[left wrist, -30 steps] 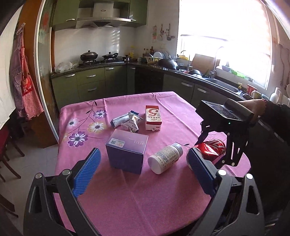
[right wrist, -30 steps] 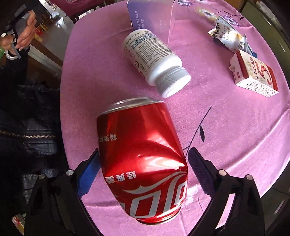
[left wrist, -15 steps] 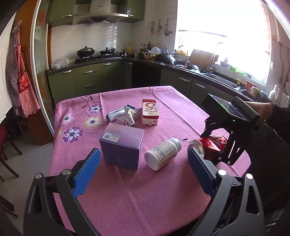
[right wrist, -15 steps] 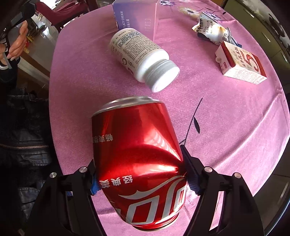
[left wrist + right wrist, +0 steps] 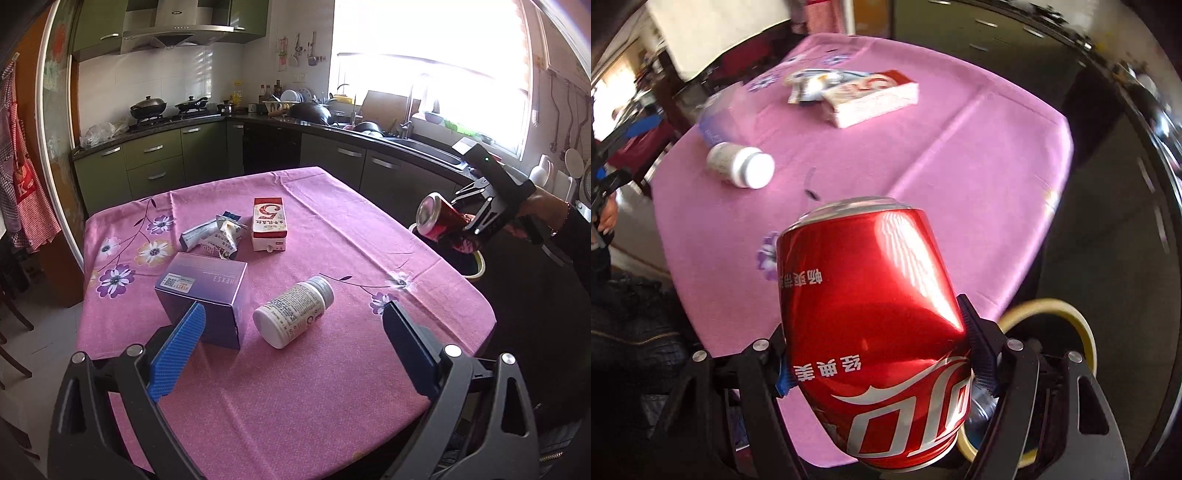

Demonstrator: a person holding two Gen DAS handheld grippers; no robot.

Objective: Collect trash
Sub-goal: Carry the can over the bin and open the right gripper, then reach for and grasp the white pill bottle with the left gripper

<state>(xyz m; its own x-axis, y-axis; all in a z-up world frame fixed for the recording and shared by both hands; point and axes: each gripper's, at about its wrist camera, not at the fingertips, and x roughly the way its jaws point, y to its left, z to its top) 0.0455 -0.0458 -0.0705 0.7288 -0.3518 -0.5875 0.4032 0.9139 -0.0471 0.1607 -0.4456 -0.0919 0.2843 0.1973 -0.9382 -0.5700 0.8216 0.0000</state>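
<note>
A: The tablecloth (image 5: 332,229) is pink, printed with purple and white flowers. The can (image 5: 875,314) is red with white lettering.

B: The box (image 5: 207,291) is purple, the bottle (image 5: 295,312) white, the bin rim (image 5: 1071,317) perhaps pale yellow.

The can (image 5: 875,332) is seen as glossy, dented red metal. The desk (image 5: 332,236) is covered by matt pink cloth. The bottle (image 5: 293,312) looks like smooth white plastic under a paper label. The box (image 5: 201,291) and carton (image 5: 269,223) appear as printed cardboard.
</note>
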